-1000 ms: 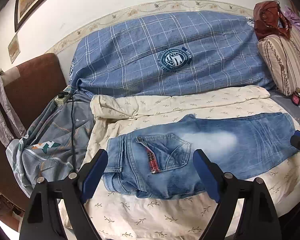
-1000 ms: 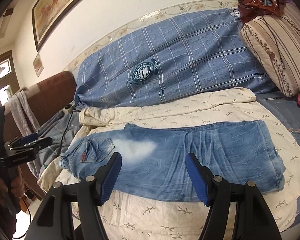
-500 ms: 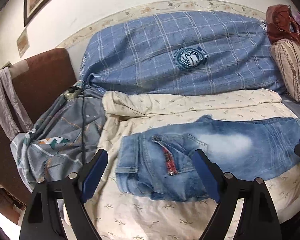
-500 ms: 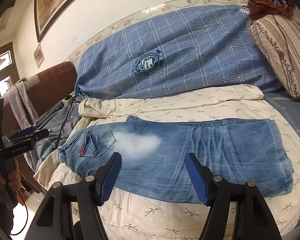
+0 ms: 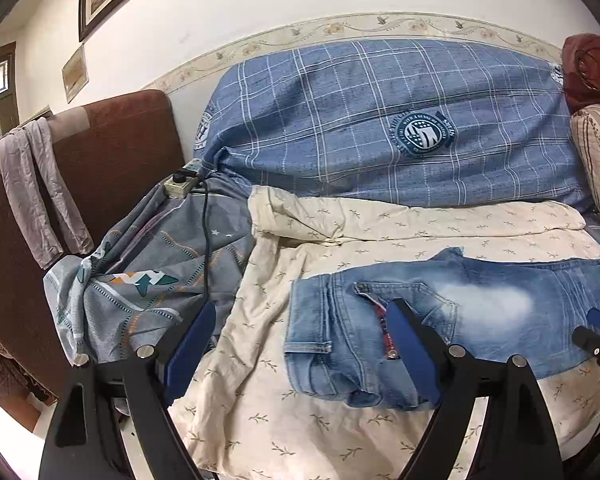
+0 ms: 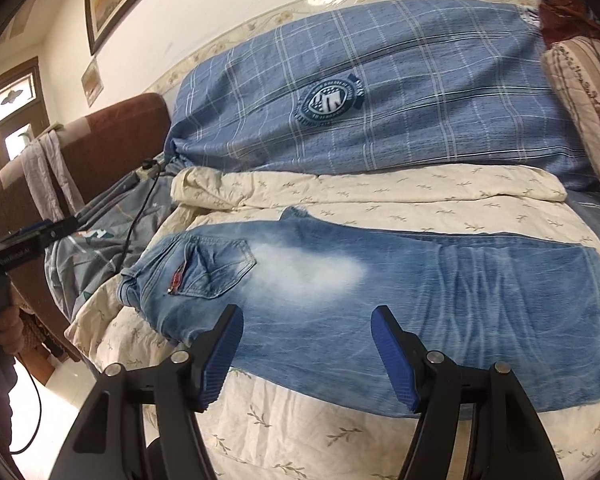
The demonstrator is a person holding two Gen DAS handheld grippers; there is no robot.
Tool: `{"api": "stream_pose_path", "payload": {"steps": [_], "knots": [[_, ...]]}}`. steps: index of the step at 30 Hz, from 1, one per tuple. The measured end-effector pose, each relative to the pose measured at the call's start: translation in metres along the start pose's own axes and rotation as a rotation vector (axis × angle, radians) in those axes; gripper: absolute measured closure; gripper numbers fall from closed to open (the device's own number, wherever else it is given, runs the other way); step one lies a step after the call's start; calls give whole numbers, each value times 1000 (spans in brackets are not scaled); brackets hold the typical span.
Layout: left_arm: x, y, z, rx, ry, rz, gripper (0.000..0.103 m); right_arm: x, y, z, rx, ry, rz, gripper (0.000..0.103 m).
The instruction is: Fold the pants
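Left tool (image 5: 300,344) stands apart, empty, low in frame, its right finger overlapping the waist end of the jeans (image 5: 452,320). Right tool (image 6: 306,350) likewise apart and empty, above the thigh. Jeans lie flat on the bed (image 6: 340,436), mid-frame, long axis left to right, waist left, cuffs right. Judged stage: approach before a fold; next move requires gripping waist and cuffs.

We see the left gripper (image 5: 300,344) with jaws spread wide, holding nothing, above the cream sheet (image 5: 260,360); jeans (image 5: 460,312) lie flat beside it, waistband toward us.
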State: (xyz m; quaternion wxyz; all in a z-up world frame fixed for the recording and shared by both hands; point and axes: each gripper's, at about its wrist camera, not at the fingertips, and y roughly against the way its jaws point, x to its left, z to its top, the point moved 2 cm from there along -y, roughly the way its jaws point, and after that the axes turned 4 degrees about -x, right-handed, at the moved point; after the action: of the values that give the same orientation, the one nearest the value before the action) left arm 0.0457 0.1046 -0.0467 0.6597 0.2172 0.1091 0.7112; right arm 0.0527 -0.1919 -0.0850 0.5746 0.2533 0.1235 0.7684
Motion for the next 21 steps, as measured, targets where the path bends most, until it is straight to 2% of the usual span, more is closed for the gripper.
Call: {"api": "stream_pose_path", "payload": {"steps": [5, 8, 11, 15, 17, 21], "knots": [[5, 1, 0, 0, 11, 4, 16, 10, -15, -5, 41, 26, -5, 33], [5, -2, -2, 12, 11, -3, 16, 10, -25, -9, 79, 39, -42, 33], [-3, -18, -11, 70, 5, -39, 16, 4, -33, -14, 120, 33, -73, 33], [-19, -53, -32, 205, 23, -91, 16, -12, -48, -26, 215, 18, -165, 33], [-28, -70, -43, 263, 20, -93, 16, -25, -55, -33, 272, -5, -213, 33], [-43, -101, -63, 349, -10, -79, 16, -36, -46, -34, 267, -41, -212, 33]]}}
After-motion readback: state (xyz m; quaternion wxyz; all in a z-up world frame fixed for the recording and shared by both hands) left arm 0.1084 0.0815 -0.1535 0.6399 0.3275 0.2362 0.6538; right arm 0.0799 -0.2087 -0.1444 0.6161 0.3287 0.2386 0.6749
